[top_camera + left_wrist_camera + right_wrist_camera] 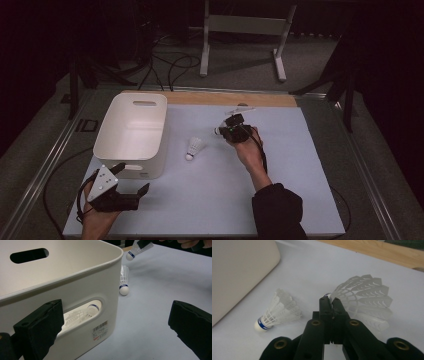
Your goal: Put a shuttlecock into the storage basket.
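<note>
A white feather shuttlecock (194, 148) lies on the pale blue table top, right of the white bin (150, 100). It also shows on its side in the right gripper view as the loose shuttlecock (278, 310). My right gripper (224, 127) is right of it and holds a second shuttlecock (364, 300), its jaws shut on the skirt near the cork. My left gripper (132, 178) stands open at the bin's near right corner, with nothing between its fingers (40, 327). Through the bin's handle slot a third shuttlecock (85, 312) shows inside.
A wooden strip (230, 98) runs along the table's far edge. Beyond it stand white metal frame legs (205, 45) and dark cables (170, 65) on the floor. The blue mat (210, 200) stretches between my two hands.
</note>
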Motion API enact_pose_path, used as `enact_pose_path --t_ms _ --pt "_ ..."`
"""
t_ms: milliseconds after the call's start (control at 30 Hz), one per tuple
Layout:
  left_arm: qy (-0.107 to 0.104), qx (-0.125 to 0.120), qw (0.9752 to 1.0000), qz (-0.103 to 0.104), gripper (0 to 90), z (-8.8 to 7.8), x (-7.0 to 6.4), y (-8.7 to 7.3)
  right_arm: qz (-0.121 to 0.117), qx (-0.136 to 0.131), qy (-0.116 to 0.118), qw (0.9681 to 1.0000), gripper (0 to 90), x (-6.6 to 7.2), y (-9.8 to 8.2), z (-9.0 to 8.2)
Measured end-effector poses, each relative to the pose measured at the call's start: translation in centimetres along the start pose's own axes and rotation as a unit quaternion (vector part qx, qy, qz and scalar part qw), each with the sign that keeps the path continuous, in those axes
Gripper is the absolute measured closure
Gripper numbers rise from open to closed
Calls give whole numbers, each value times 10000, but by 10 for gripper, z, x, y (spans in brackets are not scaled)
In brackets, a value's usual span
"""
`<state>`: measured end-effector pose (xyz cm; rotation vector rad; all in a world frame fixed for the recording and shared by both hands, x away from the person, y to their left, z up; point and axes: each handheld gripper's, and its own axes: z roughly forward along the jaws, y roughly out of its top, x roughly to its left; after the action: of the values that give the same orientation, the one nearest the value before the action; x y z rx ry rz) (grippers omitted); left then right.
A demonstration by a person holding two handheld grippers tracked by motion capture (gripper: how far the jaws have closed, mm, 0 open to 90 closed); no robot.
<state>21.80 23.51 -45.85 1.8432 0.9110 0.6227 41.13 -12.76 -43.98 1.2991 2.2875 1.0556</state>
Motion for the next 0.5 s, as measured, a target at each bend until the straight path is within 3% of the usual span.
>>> enact_pose_path --t_ms 500 --pt "2 6 10000 4 9 0 0 0 -95 -125 6 9999 897 7 6 -7"
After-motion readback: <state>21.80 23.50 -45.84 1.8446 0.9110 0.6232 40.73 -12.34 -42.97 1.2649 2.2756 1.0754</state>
